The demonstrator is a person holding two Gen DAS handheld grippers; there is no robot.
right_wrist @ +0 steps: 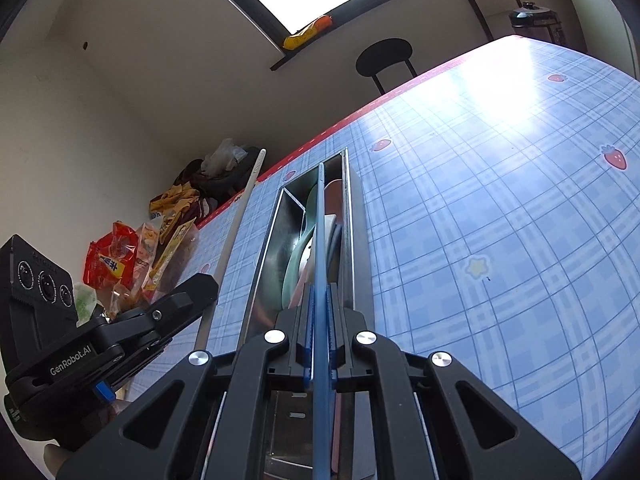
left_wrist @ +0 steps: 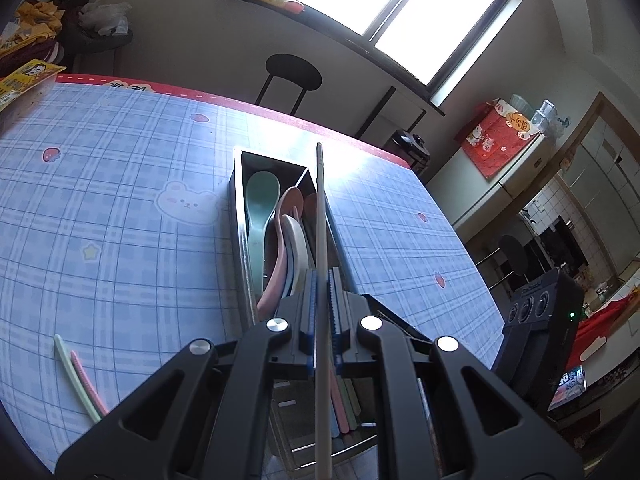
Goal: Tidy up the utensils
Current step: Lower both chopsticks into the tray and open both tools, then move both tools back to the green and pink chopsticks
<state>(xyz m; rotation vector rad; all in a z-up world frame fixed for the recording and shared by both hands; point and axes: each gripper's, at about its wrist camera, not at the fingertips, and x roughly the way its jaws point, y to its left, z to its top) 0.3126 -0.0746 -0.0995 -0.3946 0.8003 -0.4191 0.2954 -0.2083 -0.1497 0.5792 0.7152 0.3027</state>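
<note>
A slim white chopstick [left_wrist: 322, 240] was clenched in the left gripper [left_wrist: 322, 296] and a blue chopstick [right_wrist: 320, 264] in the right gripper [right_wrist: 320, 308], both above the steel utensil tray [left_wrist: 239, 216]. Lowering into the compartment beneath the jaws was judged next.

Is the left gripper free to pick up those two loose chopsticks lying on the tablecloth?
Probably not yet. The left gripper is shut on a long white chopstick, so its fingers are occupied. The pale green and pink chopsticks lie unobstructed on the blue plaid tablecloth.
</note>
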